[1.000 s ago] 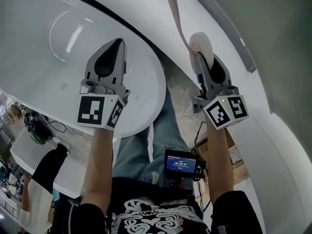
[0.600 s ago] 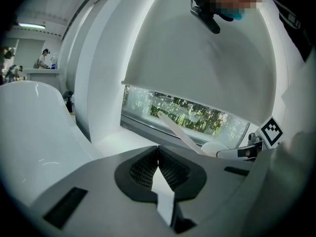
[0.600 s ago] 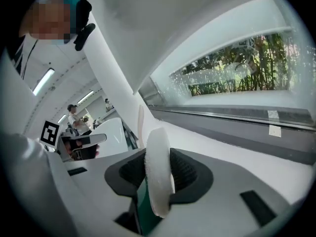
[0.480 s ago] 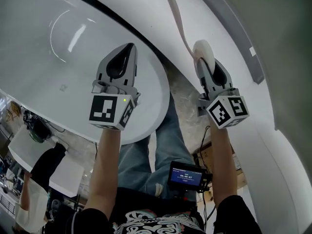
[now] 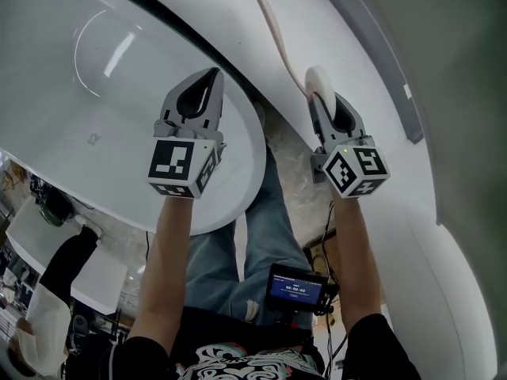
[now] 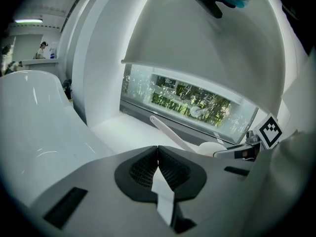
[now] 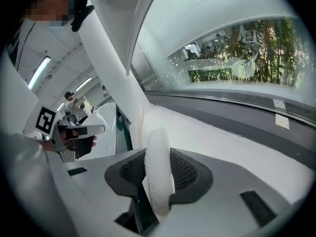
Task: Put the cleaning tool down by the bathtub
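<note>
The cleaning tool has a white pad on a long pale handle. My right gripper is shut on the pad, which stands edge-on between the jaws. The handle runs forward over the white bathtub surface on the right. My left gripper is shut with nothing in it, jaws touching, above the rim of the left bathtub. From the left gripper view the tool's handle and the right gripper show to the right.
A floor gap separates the two white tubs, with the person's jeans legs in it. A small screen device hangs at the waist. A dark window sill strip runs along the right tub. Tables and people stand at lower left.
The left gripper has moved right and slightly forward over the tub rim. The right gripper with the tool has shifted a little left, and more of the handle shows.
</note>
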`<control>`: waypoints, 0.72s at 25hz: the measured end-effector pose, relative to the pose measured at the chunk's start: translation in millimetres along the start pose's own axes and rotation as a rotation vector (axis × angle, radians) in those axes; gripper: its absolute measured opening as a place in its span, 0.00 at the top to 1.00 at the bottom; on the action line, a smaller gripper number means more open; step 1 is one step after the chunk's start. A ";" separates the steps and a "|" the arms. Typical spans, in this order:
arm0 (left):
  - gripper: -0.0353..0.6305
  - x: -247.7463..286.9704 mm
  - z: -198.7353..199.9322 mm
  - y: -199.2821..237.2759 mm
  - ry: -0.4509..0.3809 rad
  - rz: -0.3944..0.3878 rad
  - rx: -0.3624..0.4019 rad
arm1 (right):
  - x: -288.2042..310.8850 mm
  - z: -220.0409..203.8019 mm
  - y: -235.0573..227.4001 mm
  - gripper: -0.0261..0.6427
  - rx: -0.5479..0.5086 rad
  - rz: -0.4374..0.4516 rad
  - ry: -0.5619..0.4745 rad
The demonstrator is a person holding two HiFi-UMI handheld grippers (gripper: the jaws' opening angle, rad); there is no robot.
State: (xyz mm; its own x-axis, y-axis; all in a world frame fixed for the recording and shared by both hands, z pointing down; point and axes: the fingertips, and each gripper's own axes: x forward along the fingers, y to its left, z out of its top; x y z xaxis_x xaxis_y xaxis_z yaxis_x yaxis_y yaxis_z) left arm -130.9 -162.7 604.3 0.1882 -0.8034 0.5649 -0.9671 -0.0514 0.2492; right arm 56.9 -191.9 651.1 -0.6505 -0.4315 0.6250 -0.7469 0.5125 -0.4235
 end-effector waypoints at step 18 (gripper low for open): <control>0.92 12.3 -16.7 15.3 0.018 0.005 -0.089 | 47.2 -19.6 -21.7 0.74 -0.221 -0.122 0.165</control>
State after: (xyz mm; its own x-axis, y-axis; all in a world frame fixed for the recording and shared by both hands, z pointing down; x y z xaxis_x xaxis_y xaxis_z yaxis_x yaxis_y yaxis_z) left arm -140.5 -163.5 628.2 0.1875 -0.7928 0.5799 -0.9491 0.0059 0.3149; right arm 45.1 -208.9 702.6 -0.5132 -0.3822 0.7685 -0.7584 0.6212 -0.1975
